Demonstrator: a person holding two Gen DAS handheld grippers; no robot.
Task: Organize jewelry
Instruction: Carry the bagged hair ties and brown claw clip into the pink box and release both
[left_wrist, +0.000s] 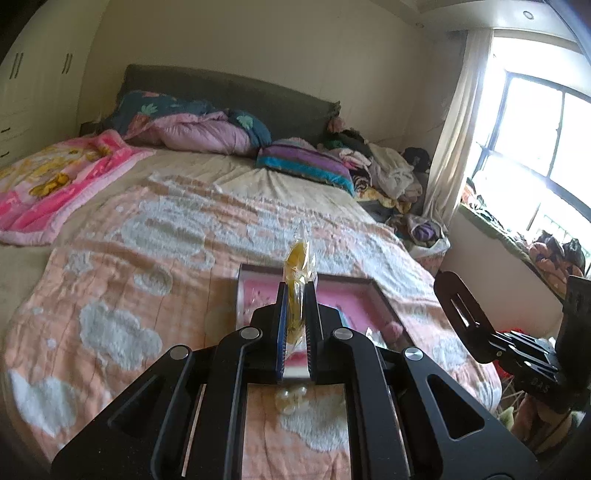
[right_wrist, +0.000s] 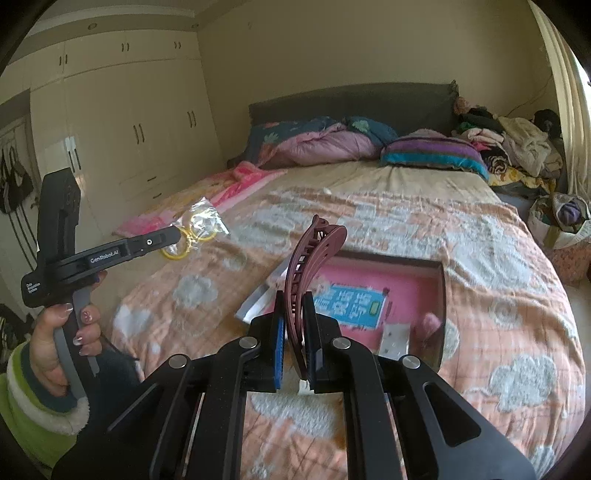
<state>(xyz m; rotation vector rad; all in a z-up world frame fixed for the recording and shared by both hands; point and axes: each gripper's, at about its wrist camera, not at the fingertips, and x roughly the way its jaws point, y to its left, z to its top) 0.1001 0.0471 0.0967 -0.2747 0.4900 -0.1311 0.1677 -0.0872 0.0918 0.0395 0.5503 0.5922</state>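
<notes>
Now the left gripper (left_wrist: 295, 295) is clamped on a clear bag of yellow rings (left_wrist: 297, 266) and the right gripper (right_wrist: 295, 306) on a maroon hair claw (right_wrist: 314, 251), both above the pink-lined box (right_wrist: 437, 269) at lower centre, so lower each gently inside before letting go.

A bed (right_wrist: 369, 206) carries a peach cloud-patterned blanket (right_wrist: 498, 280). At the bed's dark headboard (right_wrist: 351, 101) lie a pink-and-blue quilt (right_wrist: 325, 142) and striped pillow (right_wrist: 432, 153). Cream wardrobes (right_wrist: 122, 122) stand beside it; a window (left_wrist: 535, 140) lights its other side.

Bed (right_wrist: 480, 258), peach blanket (right_wrist: 498, 295), pink-lined box (right_wrist: 439, 291)
</notes>
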